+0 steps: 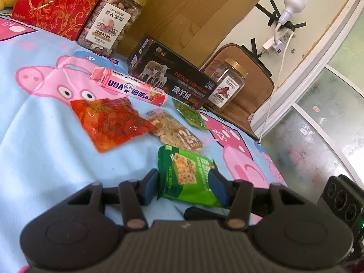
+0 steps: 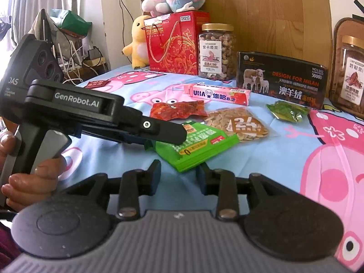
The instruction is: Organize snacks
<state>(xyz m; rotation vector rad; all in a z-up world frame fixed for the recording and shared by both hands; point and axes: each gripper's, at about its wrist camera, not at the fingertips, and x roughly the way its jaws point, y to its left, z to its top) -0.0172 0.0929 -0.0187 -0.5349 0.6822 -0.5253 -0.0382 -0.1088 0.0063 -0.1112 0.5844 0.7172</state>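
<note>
Covering the bed, a cartoon-pig sheet (image 1: 34, 147) holds loose snacks in front of a red gift box (image 2: 173, 43), a nut jar (image 2: 216, 52) and a black carton (image 1: 168, 77). Green cracker packet (image 1: 188, 177) lies nearest, between left gripper (image 1: 185, 184) fingers, which straddle it with jaws spread, seemingly not yet squeezing. Best to close across the packet's middle, lift flat. Right gripper (image 2: 178, 174) hovers open, empty, just beside the packet.
</note>
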